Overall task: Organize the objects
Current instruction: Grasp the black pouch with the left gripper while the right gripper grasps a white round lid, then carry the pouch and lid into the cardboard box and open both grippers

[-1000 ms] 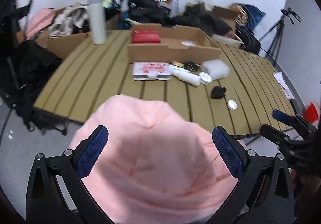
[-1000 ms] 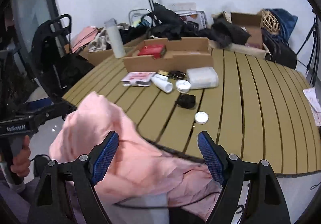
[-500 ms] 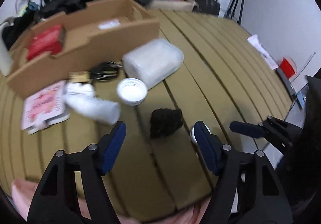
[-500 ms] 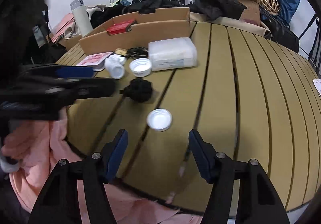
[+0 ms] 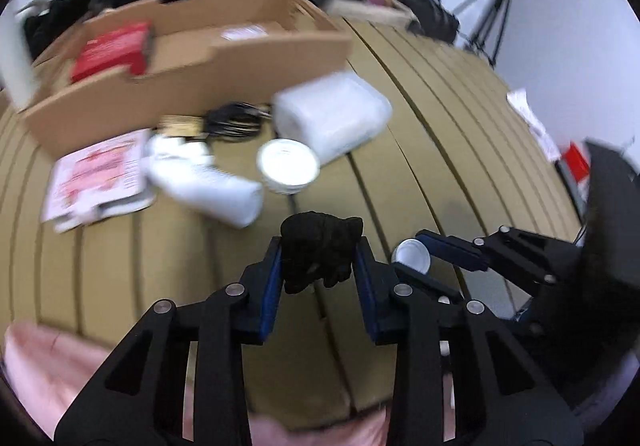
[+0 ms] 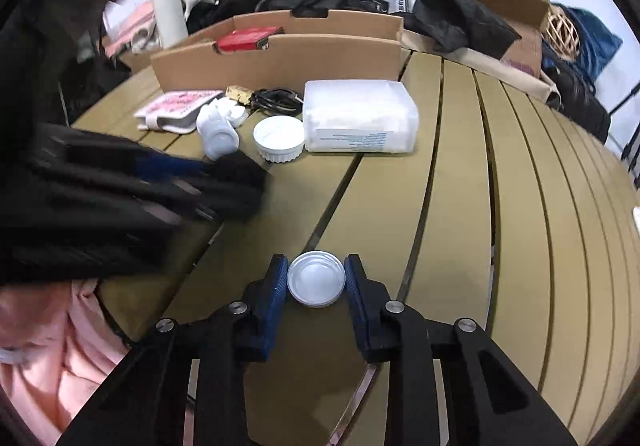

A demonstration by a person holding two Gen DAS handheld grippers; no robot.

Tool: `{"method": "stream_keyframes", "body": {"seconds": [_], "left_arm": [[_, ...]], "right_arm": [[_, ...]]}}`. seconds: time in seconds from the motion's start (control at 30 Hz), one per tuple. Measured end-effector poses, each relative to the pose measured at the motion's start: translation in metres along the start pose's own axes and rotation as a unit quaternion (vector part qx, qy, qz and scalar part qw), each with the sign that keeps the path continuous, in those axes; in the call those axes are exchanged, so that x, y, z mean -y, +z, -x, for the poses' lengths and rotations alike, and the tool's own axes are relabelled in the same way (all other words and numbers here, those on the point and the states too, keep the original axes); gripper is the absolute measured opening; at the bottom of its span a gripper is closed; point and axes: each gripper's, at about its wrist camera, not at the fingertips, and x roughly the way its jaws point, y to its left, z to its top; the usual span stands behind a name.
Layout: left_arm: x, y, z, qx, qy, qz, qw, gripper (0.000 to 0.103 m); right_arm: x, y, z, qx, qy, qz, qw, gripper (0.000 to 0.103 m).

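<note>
My left gripper point(image 5: 318, 252) is shut on a black crumpled lump point(image 5: 318, 246) near the table's front edge. My right gripper point(image 6: 316, 274) is shut on a small white lid point(image 6: 316, 278) lying on the slatted table point(image 6: 460, 186). The lid point(image 5: 412, 256) and the right gripper's fingers point(image 5: 452, 250) show at the right of the left wrist view. The left gripper shows blurred at the left of the right wrist view point(image 6: 224, 178), with the black lump point(image 6: 240, 166) at its tip.
A cardboard tray point(image 6: 280, 54) with a red box point(image 6: 248, 38) stands at the back. In front of it lie a clear plastic box point(image 6: 358, 122), a white jar cap point(image 6: 278, 138), a white bottle point(image 6: 218, 130), a black cable point(image 6: 276, 98) and a pink packet point(image 6: 176, 106). Pink cloth point(image 6: 52, 346) hangs below the table's edge.
Both grippers moved forward over the table and closed. The left shut on the black lump, the right shut on the small white lid. The pink cloth has dropped below the edge.
</note>
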Motion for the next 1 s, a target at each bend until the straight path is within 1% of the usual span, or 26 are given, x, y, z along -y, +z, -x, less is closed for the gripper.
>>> {"method": "stream_keyframes", "body": {"seconds": [0.07, 0.13, 0.2, 0.27, 0.33, 0.37, 0.47, 0.53, 0.6, 0.7, 0.77, 0.83, 0.87, 0.93, 1.0], "left_arm": [[-0.008, -0.009, 0.023, 0.01, 0.014, 0.015, 0.9997, 0.03], [-0.016, -0.021, 0.05, 0.02, 0.025, 0.035, 0.9989, 0.03], [-0.024, -0.036, 0.08, 0.036, 0.035, 0.052, 0.9974, 0.03], [-0.032, -0.053, 0.107, 0.044, 0.058, 0.075, 0.9946, 0.03], [-0.04, -0.067, 0.128, 0.052, 0.065, 0.096, 0.9919, 0.03], [-0.042, -0.072, 0.137, 0.057, 0.066, 0.102, 0.9909, 0.03], [-0.044, -0.081, 0.152, 0.071, 0.067, 0.104, 0.9897, 0.03], [-0.045, -0.081, 0.156, 0.077, 0.072, 0.101, 0.9893, 0.03], [-0.048, -0.079, 0.16, 0.082, 0.076, 0.103, 0.9884, 0.03], [-0.059, -0.069, 0.165, 0.095, 0.078, 0.11, 0.9863, 0.03], [-0.069, -0.054, 0.167, 0.103, 0.074, 0.113, 0.9855, 0.03], [-0.084, -0.03, 0.167, 0.112, 0.067, 0.121, 0.9842, 0.03], [-0.096, -0.013, 0.166, 0.116, 0.055, 0.13, 0.9831, 0.03], [-0.115, 0.018, 0.161, 0.127, 0.033, 0.14, 0.9815, 0.03], [-0.135, 0.051, 0.147, 0.12, 0.026, 0.147, 0.9815, 0.03]], "right_arm": [[0.0, -0.003, 0.004, -0.008, 0.002, -0.006, 1.0, 0.032], [0.001, -0.007, 0.021, -0.002, 0.003, -0.017, 1.0, 0.032], [0.0, -0.011, 0.05, 0.009, 0.003, -0.018, 1.0, 0.032], [-0.005, -0.016, 0.081, 0.023, 0.004, -0.013, 1.0, 0.032], [-0.013, -0.02, 0.106, 0.034, 0.008, -0.007, 0.999, 0.032], [-0.019, -0.023, 0.121, 0.043, 0.01, -0.003, 0.999, 0.032], [-0.036, -0.025, 0.142, 0.06, 0.007, 0.005, 0.998, 0.032], [-0.042, -0.024, 0.147, 0.068, 0.009, 0.001, 0.998, 0.032], [-0.046, -0.021, 0.146, 0.068, 0.017, -0.004, 0.998, 0.032], [-0.041, -0.009, 0.143, 0.068, 0.055, -0.025, 0.996, 0.032], [-0.036, 0.001, 0.143, 0.07, 0.065, -0.035, 0.995, 0.032], [-0.029, 0.025, 0.142, 0.08, 0.075, -0.042, 0.993, 0.032], [-0.027, 0.038, 0.143, 0.089, 0.081, -0.042, 0.992, 0.032], [-0.022, 0.073, 0.137, 0.108, 0.096, -0.037, 0.989, 0.032], [-0.019, 0.111, 0.122, 0.117, 0.102, -0.03, 0.987, 0.032]]}}
